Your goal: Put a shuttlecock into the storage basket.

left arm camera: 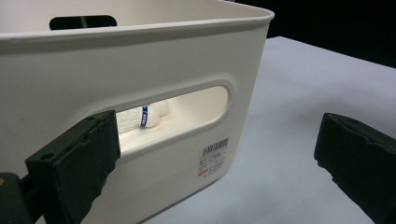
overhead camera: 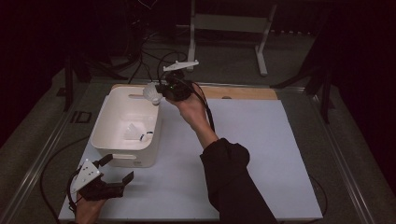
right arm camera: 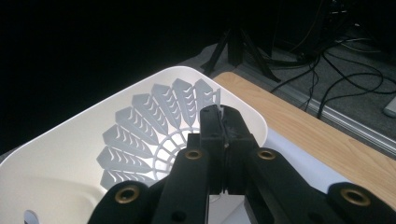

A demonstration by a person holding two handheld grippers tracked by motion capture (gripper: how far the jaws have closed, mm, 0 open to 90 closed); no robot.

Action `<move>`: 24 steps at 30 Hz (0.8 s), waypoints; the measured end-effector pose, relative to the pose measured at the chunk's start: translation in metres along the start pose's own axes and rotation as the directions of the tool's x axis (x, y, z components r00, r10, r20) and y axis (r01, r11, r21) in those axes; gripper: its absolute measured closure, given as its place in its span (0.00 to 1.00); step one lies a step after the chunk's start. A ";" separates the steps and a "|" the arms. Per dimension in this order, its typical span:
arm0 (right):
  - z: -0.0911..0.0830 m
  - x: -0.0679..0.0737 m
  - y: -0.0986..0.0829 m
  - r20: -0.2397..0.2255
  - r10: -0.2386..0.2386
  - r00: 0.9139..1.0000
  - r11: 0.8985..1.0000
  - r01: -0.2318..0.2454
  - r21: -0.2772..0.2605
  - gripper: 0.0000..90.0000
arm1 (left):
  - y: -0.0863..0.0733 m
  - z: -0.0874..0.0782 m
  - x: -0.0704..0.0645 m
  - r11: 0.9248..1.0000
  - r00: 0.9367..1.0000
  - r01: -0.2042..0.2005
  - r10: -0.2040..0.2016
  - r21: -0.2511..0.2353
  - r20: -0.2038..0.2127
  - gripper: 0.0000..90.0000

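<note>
I am pinching the shuttlecock (overhead camera: 152, 94) with my right gripper (overhead camera: 163, 90), right above the bin's (overhead camera: 103, 122) far corner; my left gripper (overhead camera: 117, 169) is waiting wide open.

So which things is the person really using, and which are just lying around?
In use:
- right gripper, jaws shut on a white shuttlecock
- white bin
- a second shuttlecock inside it

Lying about:
- left gripper, jaws open, holding nothing
- cables on the floor
- white stand
</note>
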State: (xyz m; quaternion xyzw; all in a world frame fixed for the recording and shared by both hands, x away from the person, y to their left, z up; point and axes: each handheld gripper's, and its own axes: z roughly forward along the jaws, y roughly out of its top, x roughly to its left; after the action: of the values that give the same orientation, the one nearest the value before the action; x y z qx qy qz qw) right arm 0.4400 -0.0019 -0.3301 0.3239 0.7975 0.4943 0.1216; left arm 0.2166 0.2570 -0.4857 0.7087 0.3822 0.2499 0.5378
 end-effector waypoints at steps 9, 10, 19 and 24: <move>0.003 0.007 0.002 -0.013 -0.010 1.000 1.000 0.011 0.002 0.99 | 0.000 0.000 0.000 1.000 1.000 0.001 -0.001 -0.002 0.000 0.01; 0.004 0.007 0.002 -0.016 -0.011 1.000 1.000 0.011 0.002 0.99 | 0.000 0.000 0.000 1.000 1.000 0.000 0.000 -0.001 0.000 0.01; 0.008 0.013 0.002 -0.034 -0.015 0.999 1.000 0.015 0.003 0.99 | 0.000 0.000 0.000 1.000 1.000 0.000 0.000 -0.001 0.000 0.01; 0.011 0.017 0.002 -0.077 -0.032 0.997 0.999 0.032 0.004 0.71 | 0.000 0.000 0.000 1.000 1.000 -0.001 0.001 -0.001 0.000 0.01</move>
State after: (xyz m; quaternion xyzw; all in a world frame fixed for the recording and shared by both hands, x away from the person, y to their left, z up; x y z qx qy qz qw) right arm 0.4335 0.0173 -0.3311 0.2922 0.8081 0.5020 0.0979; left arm 0.2164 0.2575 -0.4855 0.7086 0.3817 0.2504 0.5381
